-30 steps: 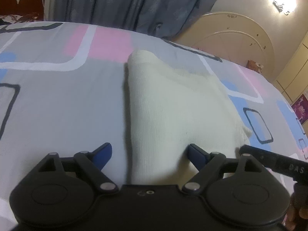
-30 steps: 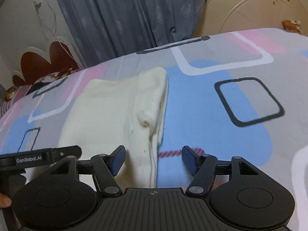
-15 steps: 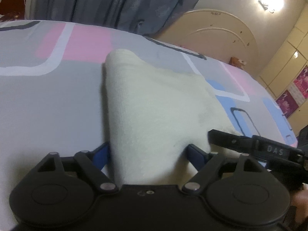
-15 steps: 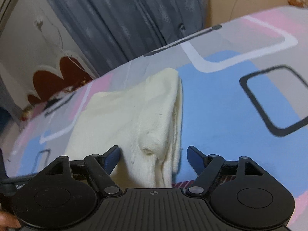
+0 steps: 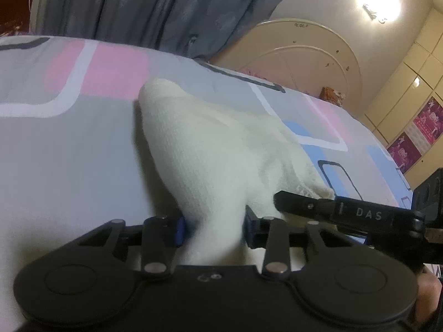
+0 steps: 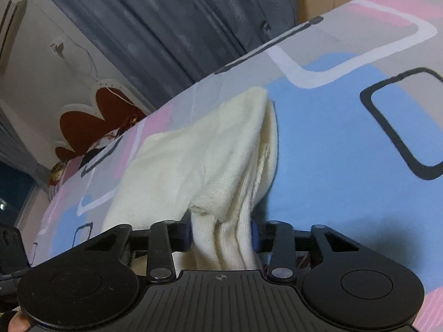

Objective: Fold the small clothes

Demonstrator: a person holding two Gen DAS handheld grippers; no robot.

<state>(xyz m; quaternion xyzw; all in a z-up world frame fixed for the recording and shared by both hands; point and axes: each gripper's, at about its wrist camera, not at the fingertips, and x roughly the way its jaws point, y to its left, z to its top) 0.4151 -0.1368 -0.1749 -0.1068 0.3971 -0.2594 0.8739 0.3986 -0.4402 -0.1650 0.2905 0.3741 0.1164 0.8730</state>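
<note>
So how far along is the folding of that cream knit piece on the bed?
Done: the cream knit garment already lies doubled in layers on the bedsheet. In hand: the left hand-held gripper and right hand-held gripper each pinch a near corner. Left: carrying that edge over to the far end.

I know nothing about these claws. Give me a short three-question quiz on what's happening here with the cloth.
1. True or false: both claws are shut on the cloth.
2. What colour is the cloth?
3. The cloth rests on: A) a wooden table B) a patterned bedsheet C) a tiled floor

Key
1. True: the left claw and the right claw each pinch a near corner.
2. Cream white.
3. B
</note>
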